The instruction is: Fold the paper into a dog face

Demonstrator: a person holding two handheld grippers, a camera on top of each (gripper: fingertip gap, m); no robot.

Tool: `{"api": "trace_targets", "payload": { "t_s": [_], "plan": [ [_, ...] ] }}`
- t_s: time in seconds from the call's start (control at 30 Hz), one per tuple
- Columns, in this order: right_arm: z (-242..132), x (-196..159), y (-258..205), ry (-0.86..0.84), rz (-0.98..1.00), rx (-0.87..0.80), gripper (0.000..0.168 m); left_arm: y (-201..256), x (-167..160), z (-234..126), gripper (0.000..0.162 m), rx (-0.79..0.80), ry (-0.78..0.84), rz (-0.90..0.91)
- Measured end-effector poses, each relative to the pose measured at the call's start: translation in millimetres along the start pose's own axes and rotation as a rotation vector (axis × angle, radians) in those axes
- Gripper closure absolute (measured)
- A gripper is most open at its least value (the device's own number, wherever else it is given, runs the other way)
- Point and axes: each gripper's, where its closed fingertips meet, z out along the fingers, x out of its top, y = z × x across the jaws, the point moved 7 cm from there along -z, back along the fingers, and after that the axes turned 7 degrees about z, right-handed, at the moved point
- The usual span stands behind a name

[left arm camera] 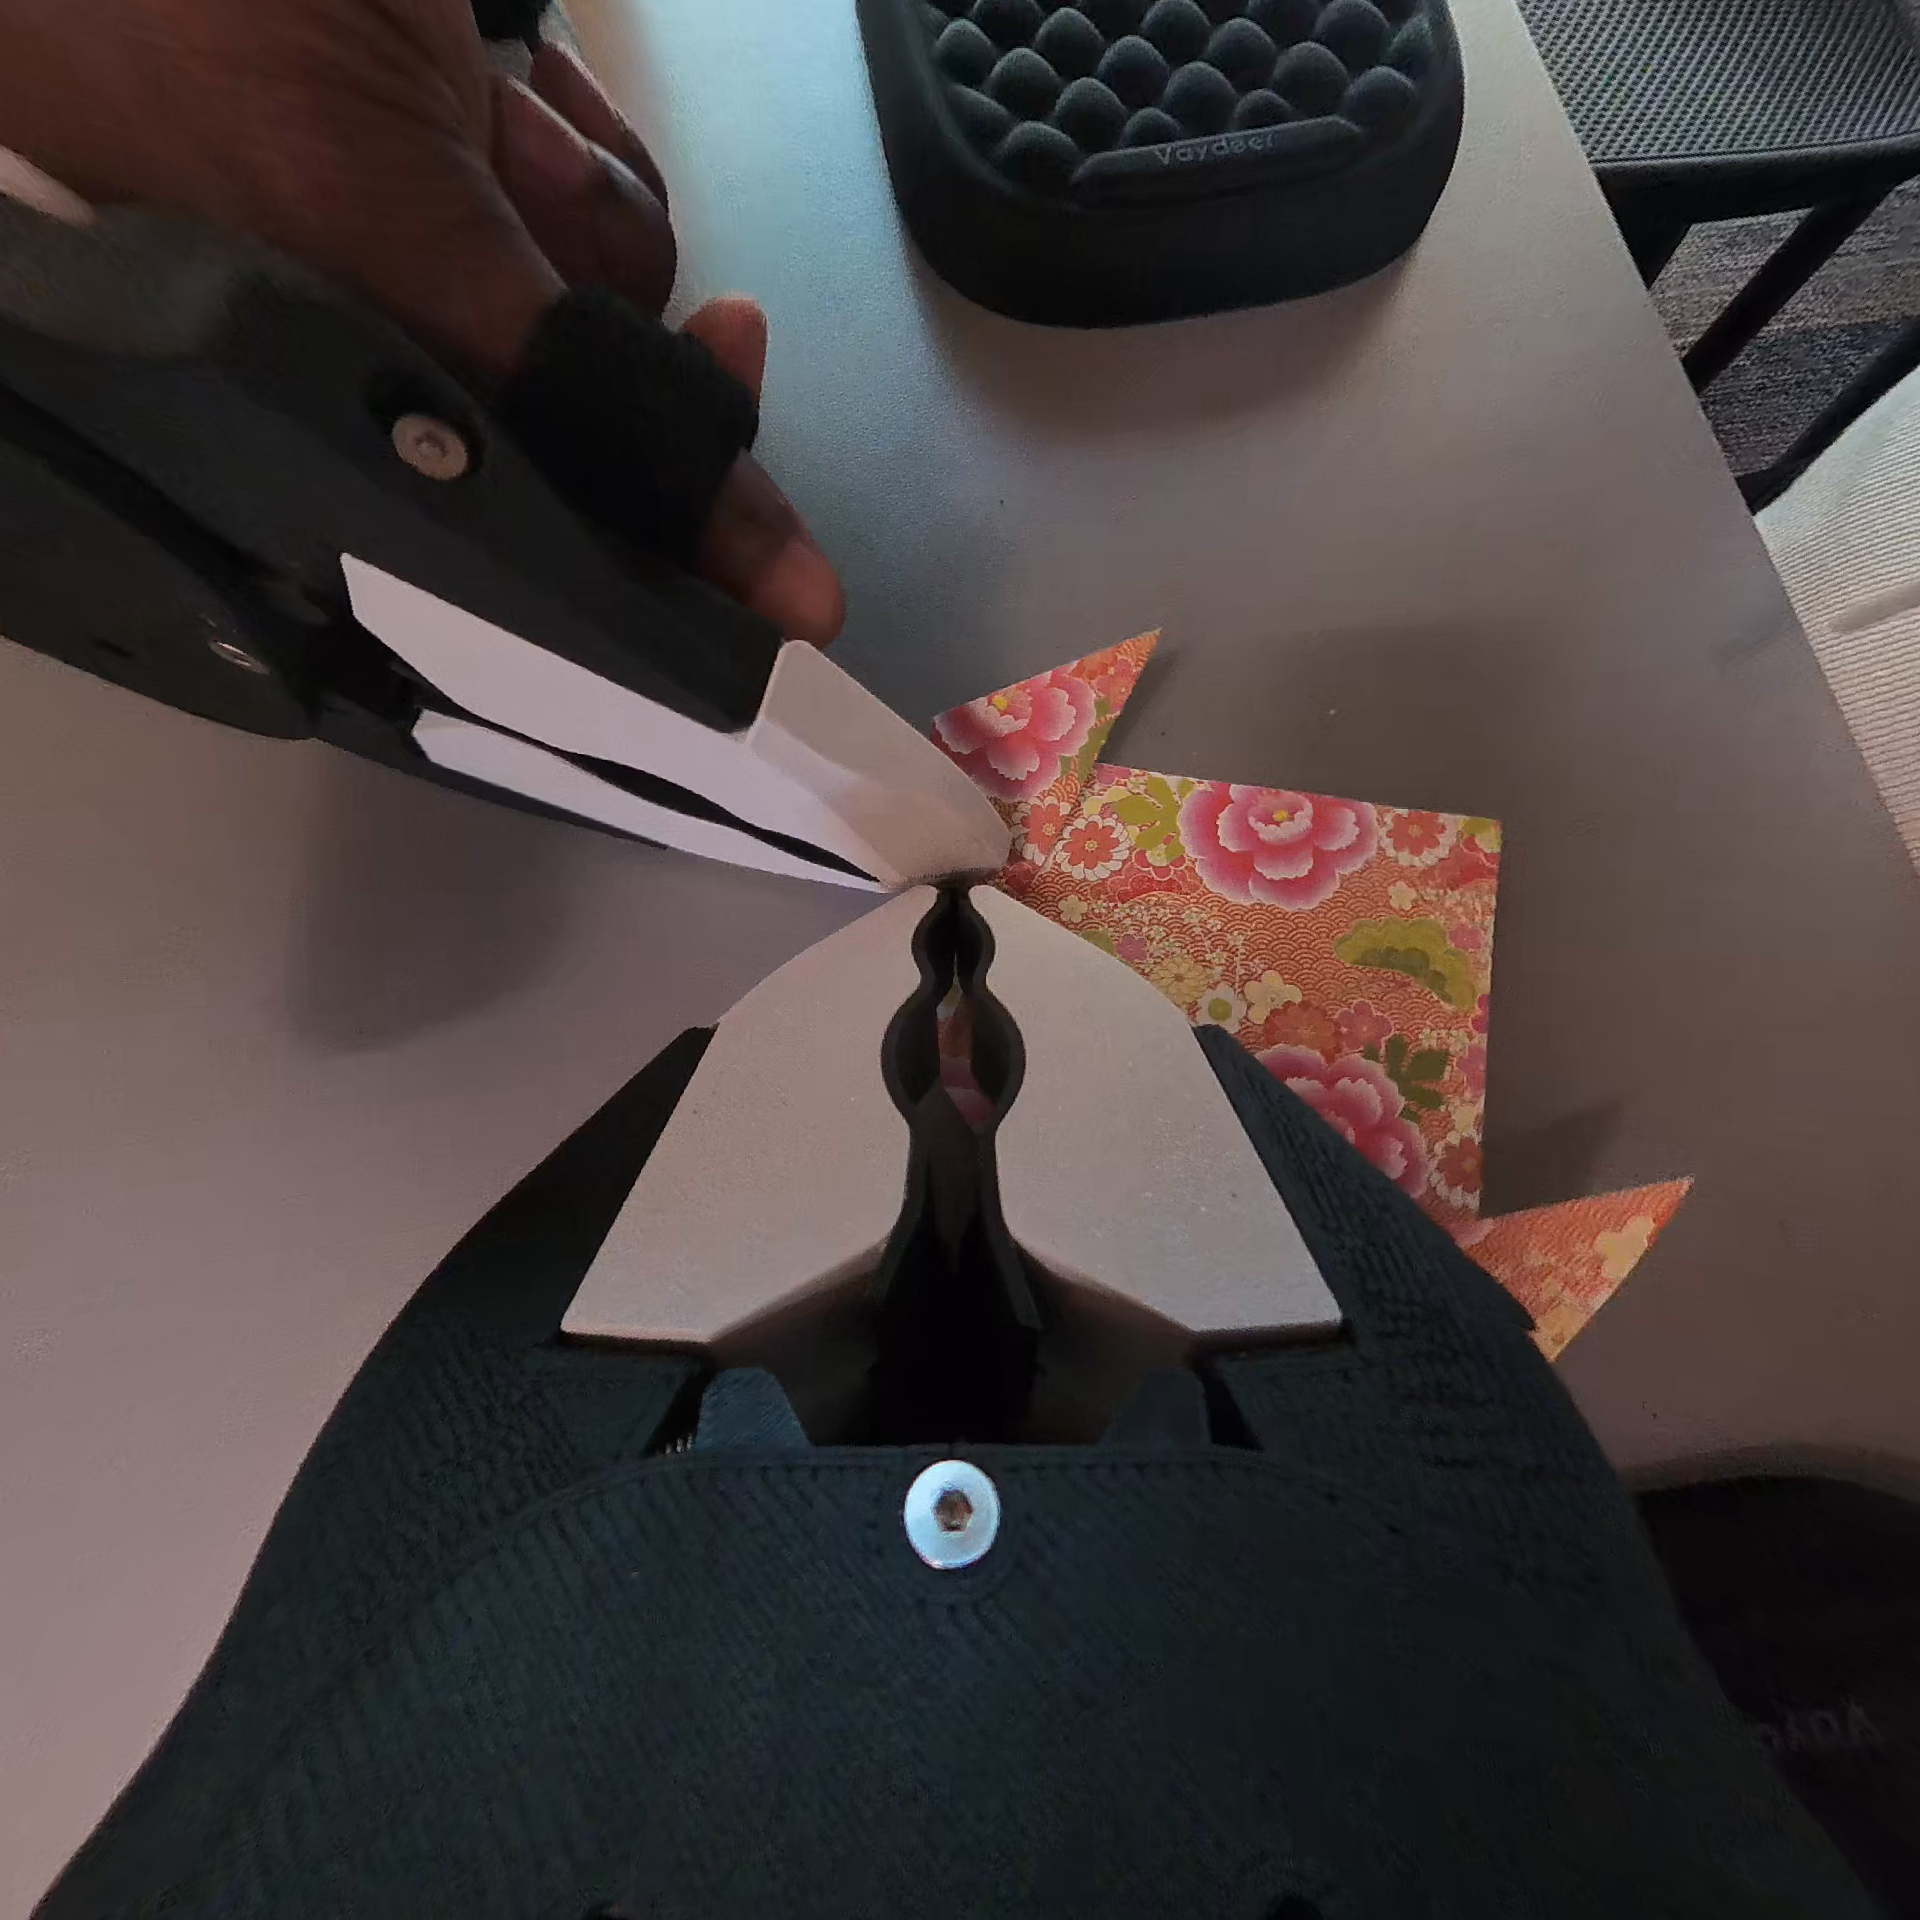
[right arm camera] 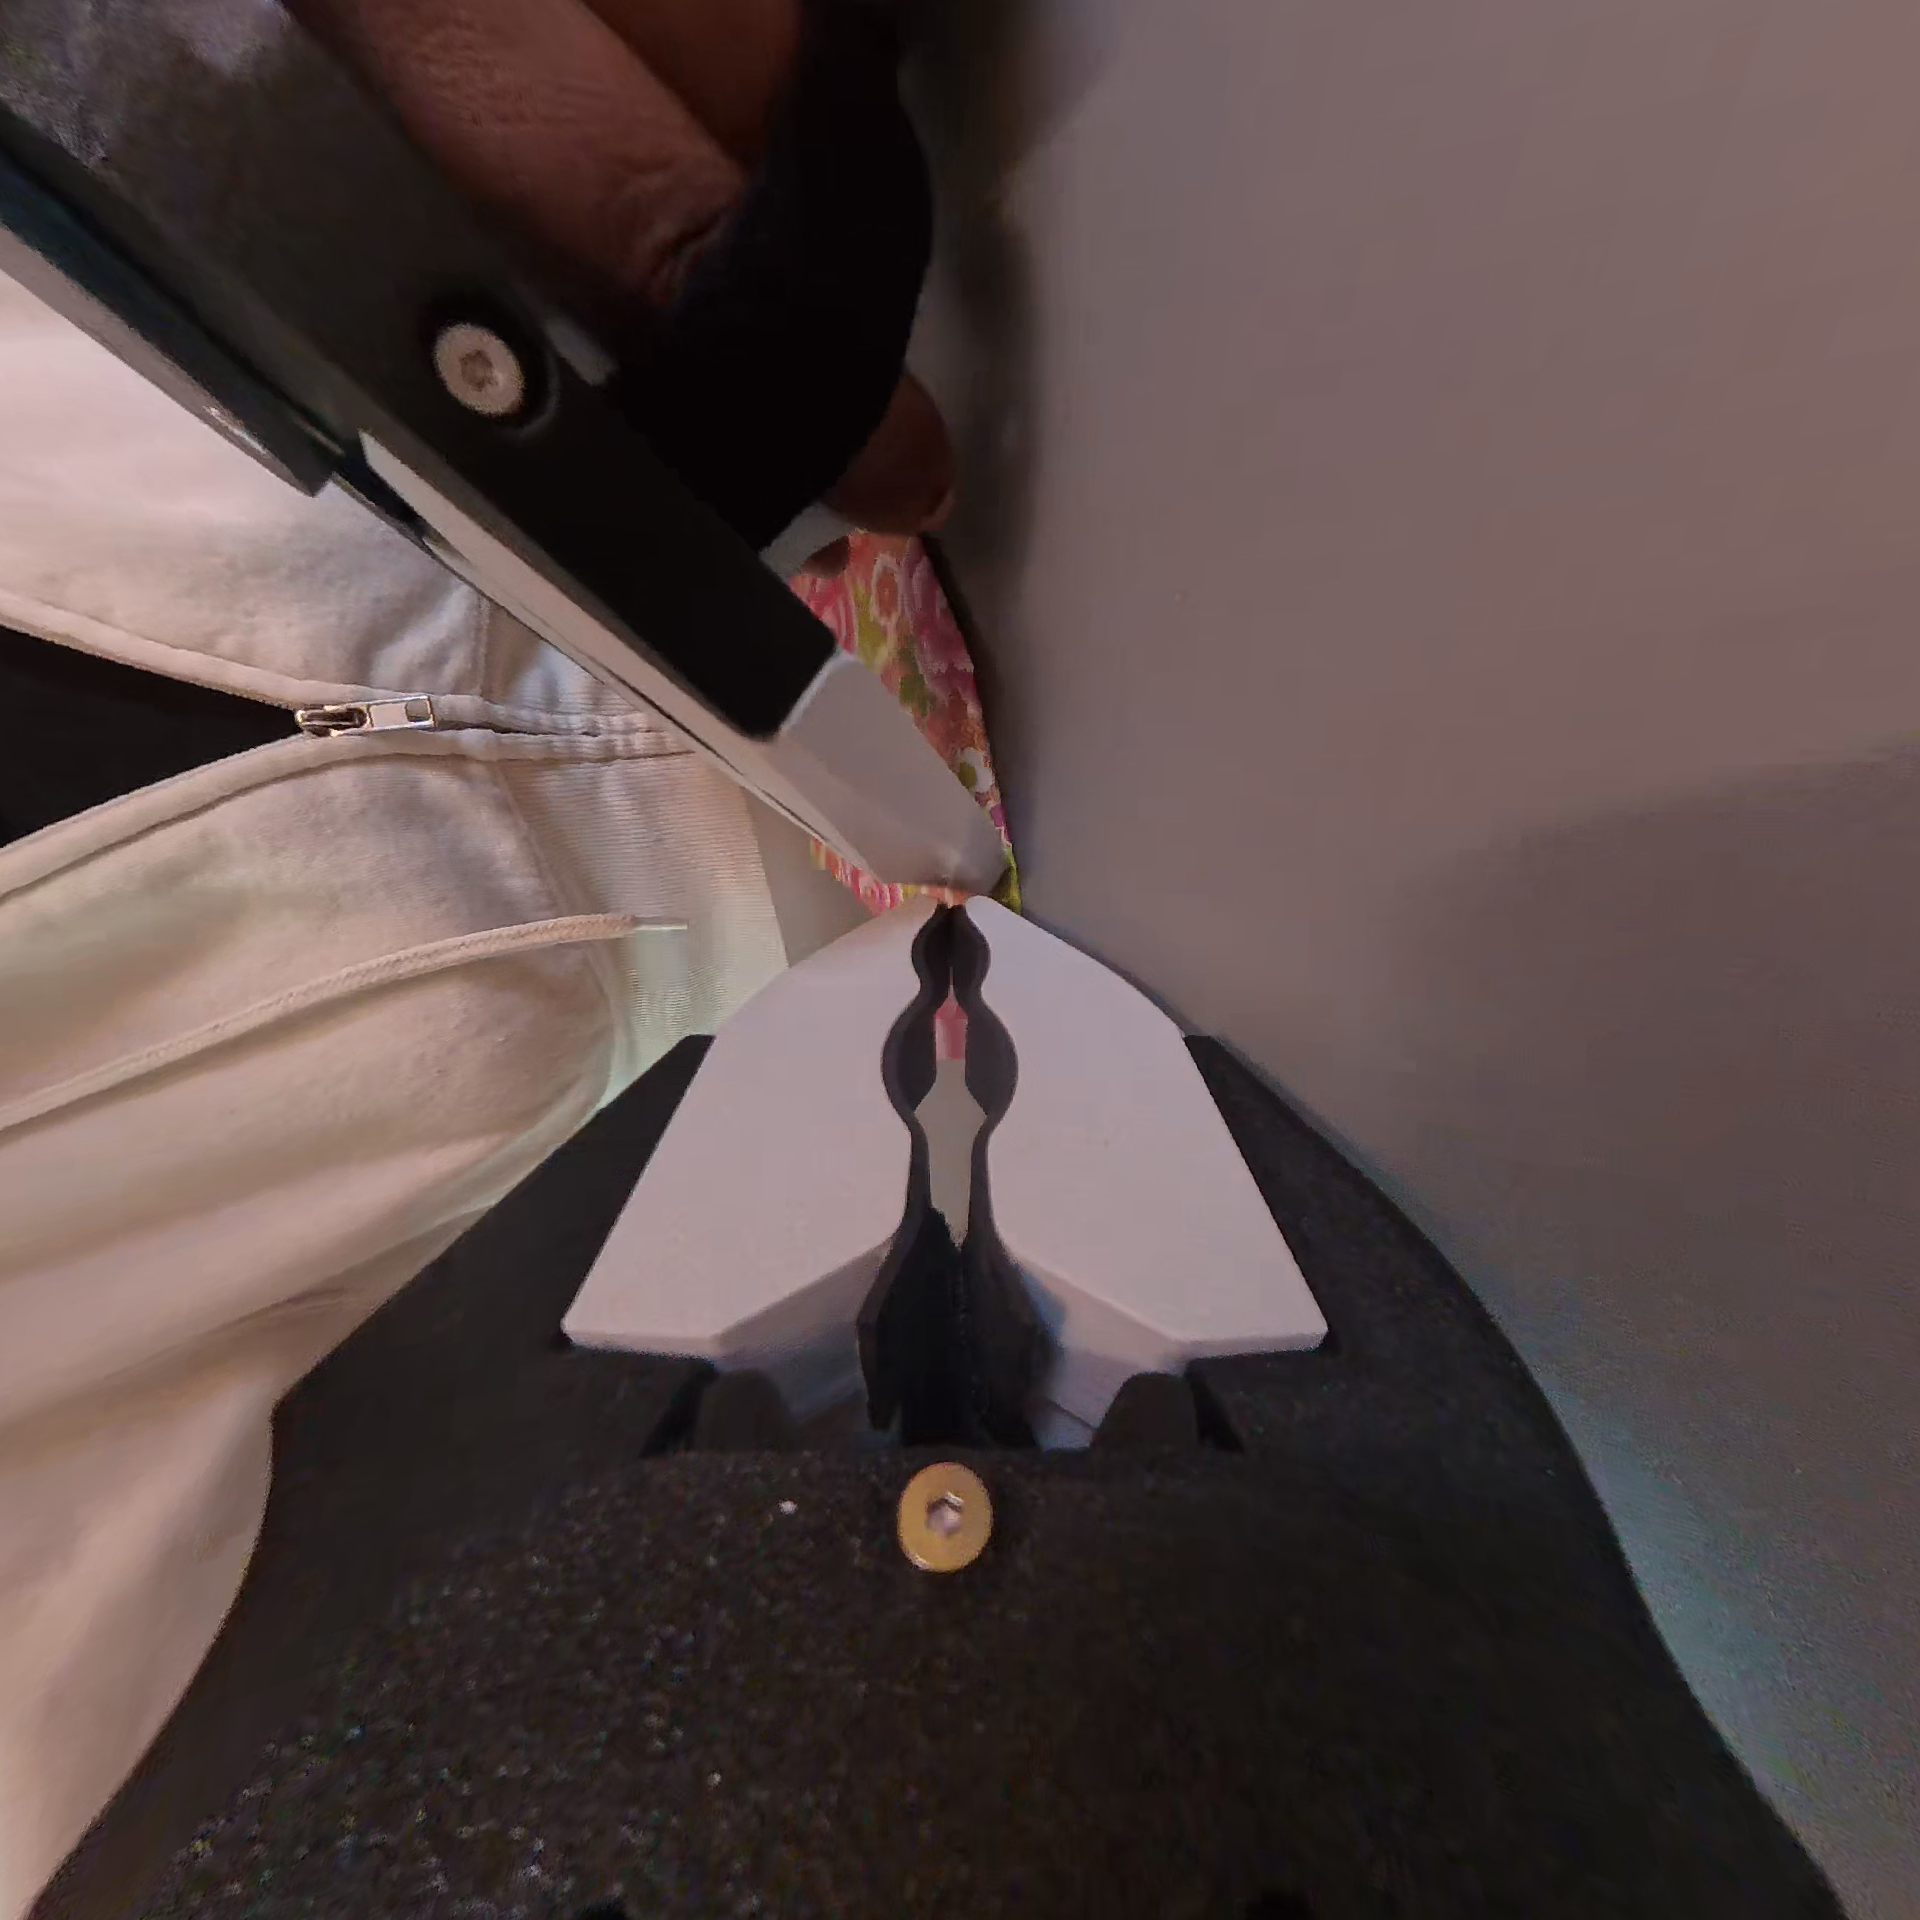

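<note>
The paper (left arm camera: 1299, 904) is an orange and pink floral sheet, folded flat on the grey table (left arm camera: 1143, 499), with a pointed flap (left arm camera: 1091, 686) at its far corner and another (left arm camera: 1579, 1247) at its near right. My left gripper (left arm camera: 951, 904) is shut, its tips at the paper's left corner, with pink paper showing between the fingers. My right gripper (left arm camera: 914, 862) comes in from the upper left, shut, and meets the same corner. In the right wrist view the right gripper (right arm camera: 951, 914) is shut with pink paper between its fingers, the left gripper (right arm camera: 966, 862) touches tip to tip, and the paper (right arm camera: 925, 665) shows edge-on.
A black case lined with bumpy foam (left arm camera: 1164, 135) stands at the back of the table. The table's right edge (left arm camera: 1704, 416) runs diagonally, with a black chair frame (left arm camera: 1766, 270) beyond it. A person's light zipped hoodie (right arm camera: 312, 935) fills the left of the right wrist view. Only a small space, under 4 cm, lies between the two pairs of fingers.
</note>
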Motion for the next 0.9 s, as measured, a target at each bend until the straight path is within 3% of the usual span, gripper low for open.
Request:
{"api": "trace_targets", "payload": {
  "t_s": [0.1,0.2,0.33,0.47,0.6,0.8,0.9],
  "plan": [
    [-0.3,-21.9,3.5,-0.076,0.067,0.001,0.168,0.9,-0.2,0.0,0.161,0.013,0.000,0.015],
    [-0.4,-41.8,5.8,-0.049,0.114,-0.006,0.168,0.2,-0.3,0.1,0.161,0.004,0.001,0.006],
    [-3.8,-54.8,1.0,-0.041,0.051,-0.063,0.168,0.2,-0.3,0.1,0.161,0.006,0.001,0.012],
    [-7.1,-23.4,-11.4,0.158,-0.029,0.054,0.168,-0.2,-0.2,0.2,0.161,0.000,0.002,0.009],
    [7.6,-10.6,-1.5,0.132,-0.015,0.037,0.168,-0.6,-0.3,0.3,0.162,-0.005,0.002,-0.004],
    [8.0,-11.9,-2.2,0.144,-0.034,0.015,0.168,-8.7,-14.0,-13.5,0.161,-0.119,-0.006,-0.162],
    [7.9,-11.9,-2.0,0.146,-0.033,0.024,0.168,-17.0,-24.5,-26.1,0.162,-0.044,-0.052,-0.185]
  ]
}}
